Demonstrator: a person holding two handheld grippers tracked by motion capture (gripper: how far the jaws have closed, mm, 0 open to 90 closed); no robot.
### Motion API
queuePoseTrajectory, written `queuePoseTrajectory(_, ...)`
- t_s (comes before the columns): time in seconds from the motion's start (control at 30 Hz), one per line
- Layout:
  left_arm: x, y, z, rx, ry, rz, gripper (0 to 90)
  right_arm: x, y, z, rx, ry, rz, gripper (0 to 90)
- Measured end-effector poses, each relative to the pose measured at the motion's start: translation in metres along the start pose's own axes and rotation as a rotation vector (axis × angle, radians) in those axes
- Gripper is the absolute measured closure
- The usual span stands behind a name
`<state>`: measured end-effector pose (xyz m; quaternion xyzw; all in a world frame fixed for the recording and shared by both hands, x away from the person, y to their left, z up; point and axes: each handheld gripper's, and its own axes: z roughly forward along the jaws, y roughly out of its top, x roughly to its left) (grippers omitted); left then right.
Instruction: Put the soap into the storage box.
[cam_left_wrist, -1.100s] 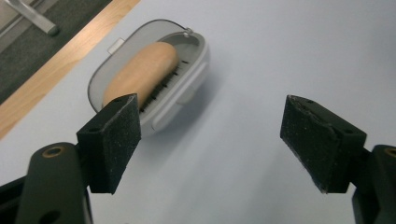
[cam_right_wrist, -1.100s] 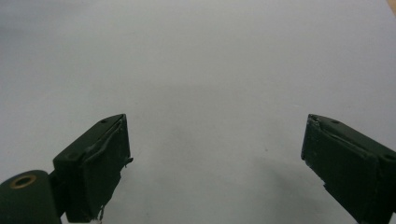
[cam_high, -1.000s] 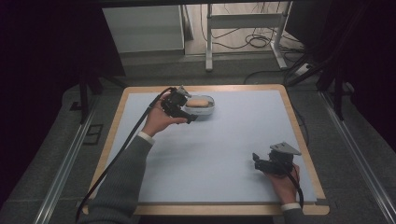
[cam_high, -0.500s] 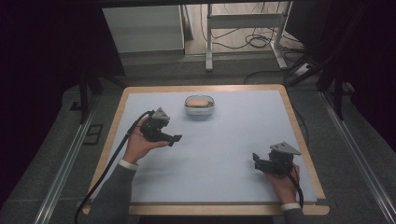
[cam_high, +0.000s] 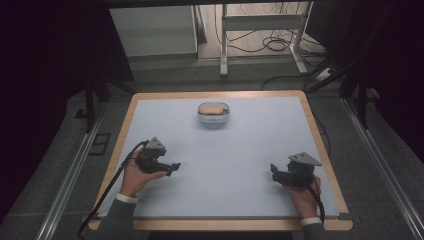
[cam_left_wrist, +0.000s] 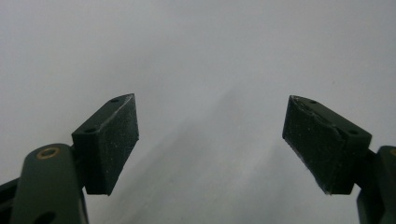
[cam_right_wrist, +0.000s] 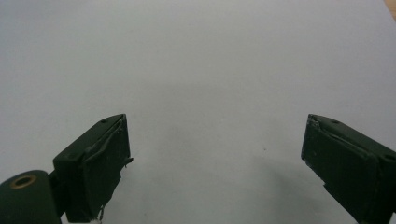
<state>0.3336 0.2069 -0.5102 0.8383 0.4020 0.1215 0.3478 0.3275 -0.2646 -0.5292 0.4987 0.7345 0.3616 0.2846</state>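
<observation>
Pale blue mat (cam_high: 240, 150) on wood-edged table (cam_high: 220, 223); metal stand (cam_high: 260, 25) behind.

In the high view, the tan content of the white container (cam_high: 213, 112) near the tabletop's (cam_high: 240, 150) far edge is too small to identify. The person's forearms are cut off at the bottom edge, below the tabletop's near rim. In the left gripper view, the right-hand finger (cam_left_wrist: 324, 144) runs off the frame's lower right corner; the pale surface beyond the fingers is blurred and featureless.
</observation>
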Motion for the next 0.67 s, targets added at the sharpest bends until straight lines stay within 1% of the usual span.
queuePoseTrajectory(0.1,0.0005,-0.0041,0.002,0.01,-0.002,-0.006,19.2,0.0001,0.0,0.0001,0.001,-0.001,-0.001,7.8)
queuePoseTrajectory(0.13,0.0008,-0.0053,0.0023,0.016,0.007,-0.004,19.2,0.0002,0.0,0.0003,0.001,0.001,-0.002,7.8)
queuePoseTrajectory(0.27,0.0005,-0.0056,0.0008,0.002,0.002,-0.01,19.3,0.0001,0.0001,0.0002,0.001,0.004,-0.002,7.8)
queuePoseTrajectory(0.47,0.0002,-0.0085,0.0041,0.016,0.001,-0.013,19.3,-0.0001,0.0001,0.0001,0.002,0.007,-0.003,7.8)
queuePoseTrajectory(0.67,0.0006,-0.0079,0.0032,0.005,-0.002,-0.023,19.3,-0.0022,0.0004,0.0007,0.007,0.018,0.019,7.8)
